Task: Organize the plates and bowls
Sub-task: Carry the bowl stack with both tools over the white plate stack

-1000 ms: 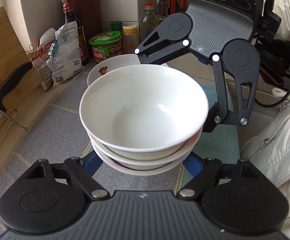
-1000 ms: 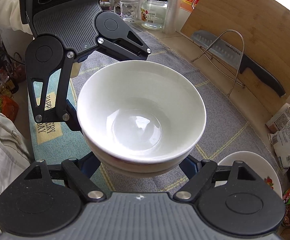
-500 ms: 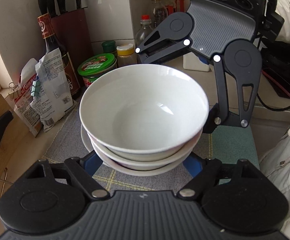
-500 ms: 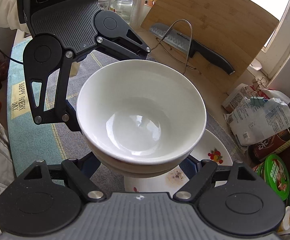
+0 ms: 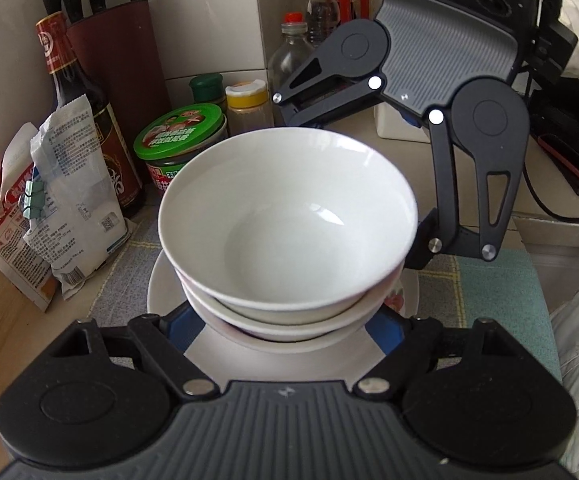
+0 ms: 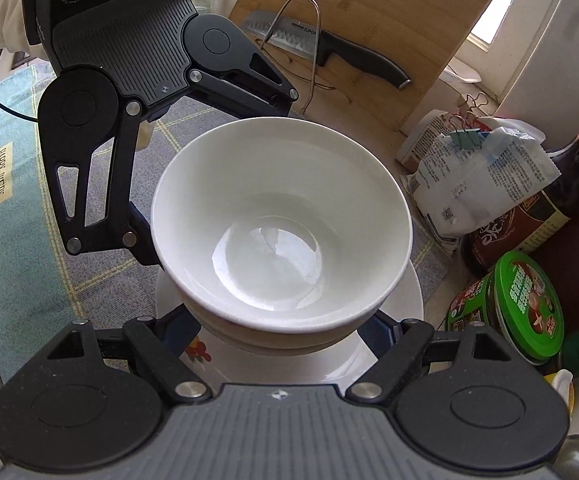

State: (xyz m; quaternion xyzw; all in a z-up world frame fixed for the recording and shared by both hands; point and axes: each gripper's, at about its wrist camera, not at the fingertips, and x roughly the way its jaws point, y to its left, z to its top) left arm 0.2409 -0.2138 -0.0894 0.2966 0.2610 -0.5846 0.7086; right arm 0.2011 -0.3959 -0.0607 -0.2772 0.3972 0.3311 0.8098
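A stack of white bowls (image 5: pixel 287 220) fills the middle of both wrist views (image 6: pixel 281 224). My left gripper (image 5: pixel 285 326) and my right gripper (image 6: pixel 285 330) clasp the stack from opposite sides, fingers spread wide around its lower part. The stack hangs directly over a white plate with a red flower print (image 5: pixel 169 292), which also shows in the right wrist view (image 6: pixel 409 300). I cannot tell whether the stack touches the plate. The fingertips are hidden under the bowls.
A green-lidded jar (image 5: pixel 181 136), a soy sauce bottle (image 5: pixel 77 92), clipped bags (image 5: pixel 69 208) and a knife block (image 5: pixel 117 40) stand close behind the plate. A cutting board with a knife (image 6: pixel 353 56) leans further off. A grey-and-teal mat (image 6: pixel 21 240) covers the counter.
Both grippers have carried the bowl stack across the mat toward the jars. The flower plate, first beyond the stack, now lies right beneath it.
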